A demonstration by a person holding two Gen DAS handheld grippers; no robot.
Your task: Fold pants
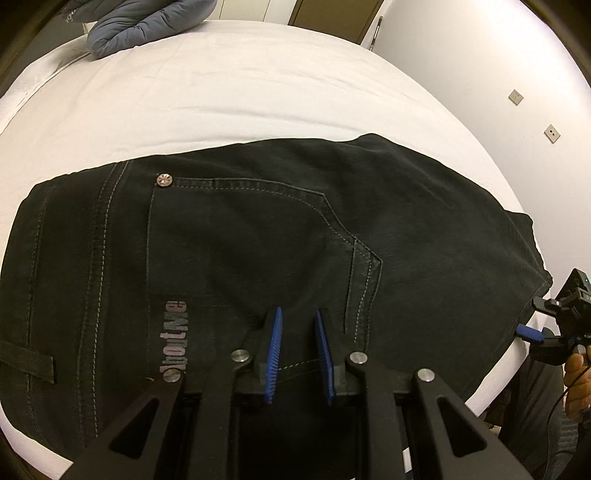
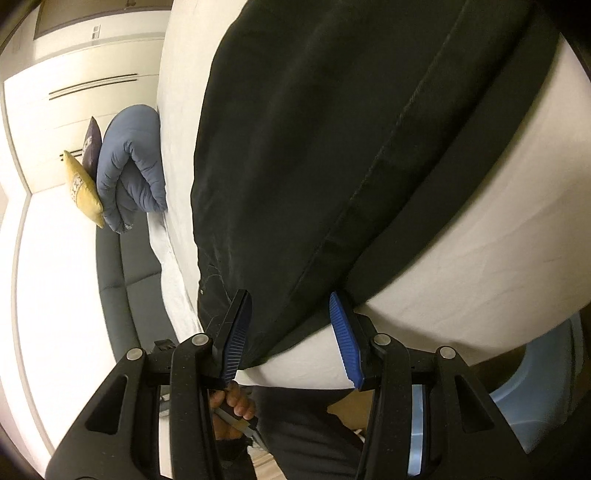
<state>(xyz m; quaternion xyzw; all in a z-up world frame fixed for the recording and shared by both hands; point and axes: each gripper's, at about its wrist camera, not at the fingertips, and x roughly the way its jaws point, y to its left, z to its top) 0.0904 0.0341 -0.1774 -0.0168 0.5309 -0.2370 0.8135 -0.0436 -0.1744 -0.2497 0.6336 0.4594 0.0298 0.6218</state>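
While the black jeans point(image 1: 258, 240) lie spread flat on the white bed sheet point(image 1: 240, 92), back pocket and rivet facing up, this looks like the setup for a fold rather than a fold in progress. Nothing is lifted yet, as far as I can tell.

Left gripper point(image 1: 298, 354) sits low over the seat area near the pocket seam, blue pads only narrowly apart. I honestly can't tell whether a pinch of denim is caught between them or they're just hovering above the cloth.

Right gripper point(image 2: 291, 332) is at the bed's near edge where the jeans' edge hangs toward the side, jaws clearly apart with the fabric edge sitting between the pads but not pressed. So it's lined up for a grab, not holding anything.

My guess at the next move: close the right one on that edge, get a firm hold with the left too, then lift both together and carry the cloth across. Thick seams there might slip out of a shallow bite, so go deep.

A grey-blue quilted duvet point(image 1: 147, 26) is bunched at the far end, well out of the way.
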